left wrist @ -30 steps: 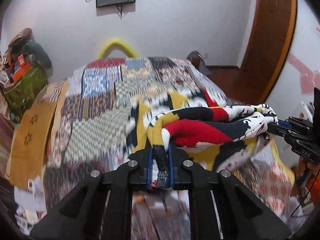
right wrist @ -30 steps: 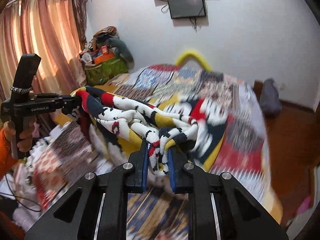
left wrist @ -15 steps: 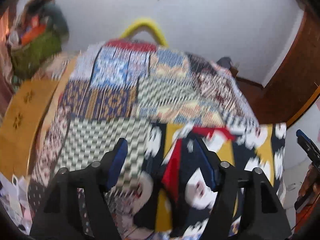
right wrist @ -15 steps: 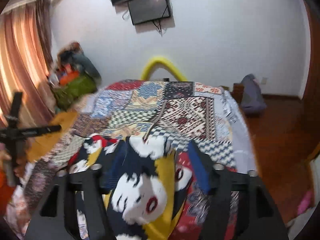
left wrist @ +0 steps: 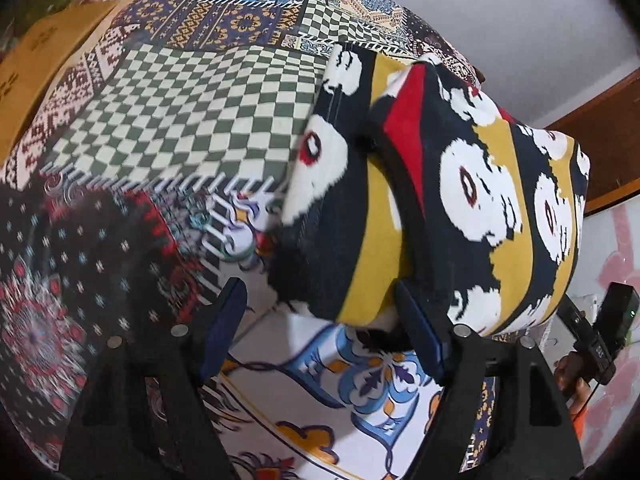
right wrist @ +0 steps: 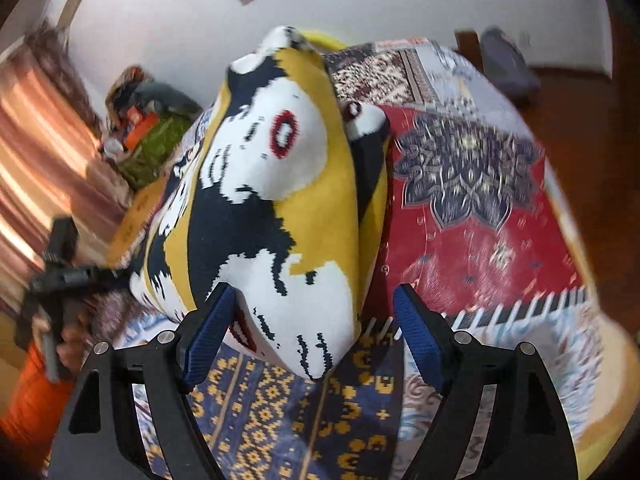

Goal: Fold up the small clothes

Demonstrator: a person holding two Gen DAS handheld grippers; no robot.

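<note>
Patchwork bedding (left wrist: 192,112) covered the bed, with a checkered green-and-white panel at the far left and a red medallion panel (right wrist: 472,208) at the right. White wall (right wrist: 400,0) stood behind the bed, and pink curtains (right wrist: 36,152) hung at the left of the right wrist view.

The knitted garment (left wrist: 440,200), patterned in yellow, dark navy, red and white faces, lay folded on the bedding (right wrist: 280,408).

The left gripper (left wrist: 322,334) stood with its blue-padded fingers (left wrist: 224,324) spread apart, one near edge of the garment lying between them, ungripped.

The right gripper (right wrist: 314,336) likewise had its fingers (right wrist: 420,340) wide apart, the garment's (right wrist: 280,200) near corner resting between them, ungripped. The left gripper (right wrist: 56,280) appeared at the left edge of that view.
</note>
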